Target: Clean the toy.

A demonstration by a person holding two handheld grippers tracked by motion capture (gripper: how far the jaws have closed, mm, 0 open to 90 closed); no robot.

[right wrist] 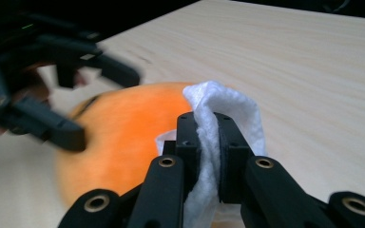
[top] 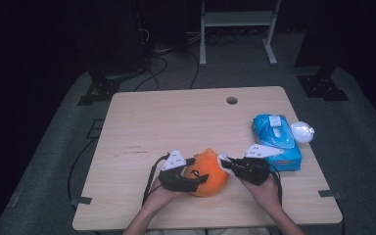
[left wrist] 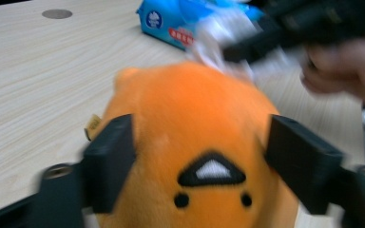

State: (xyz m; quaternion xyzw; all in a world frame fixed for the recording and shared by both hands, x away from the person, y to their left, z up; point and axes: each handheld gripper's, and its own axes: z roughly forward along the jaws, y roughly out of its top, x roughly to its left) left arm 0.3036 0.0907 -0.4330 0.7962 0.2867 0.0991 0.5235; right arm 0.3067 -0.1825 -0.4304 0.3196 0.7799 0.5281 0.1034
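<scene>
High view shows an orange plush toy (top: 207, 172) lying near the front edge of the wooden table (top: 176, 117), between the person's two hands. The left gripper (top: 192, 180) comes at the toy from its left, with one jaw on either side of the orange body; in the left gripper view these jaws stand wide and press against the toy's (left wrist: 195, 142) flanks, its small black-and-white triangular mark and two black dots facing the camera. The right gripper (top: 225, 162) sits at the toy's right, touching its upper edge. In the right gripper view its jaws are pinched tightly together on a folded white wipe (right wrist: 218, 137), and the wipe lies against the top of the orange toy (right wrist: 119, 137). To the right of the toy, just beyond the right hand (top: 264, 188), lies a blue pack of wet wipes (top: 276, 139), and a crumpled white wad (top: 302, 131) rests just beside the pack's far right side. Beyond the toy, near the table's far edge, is a round cable hole (top: 232, 100).
</scene>
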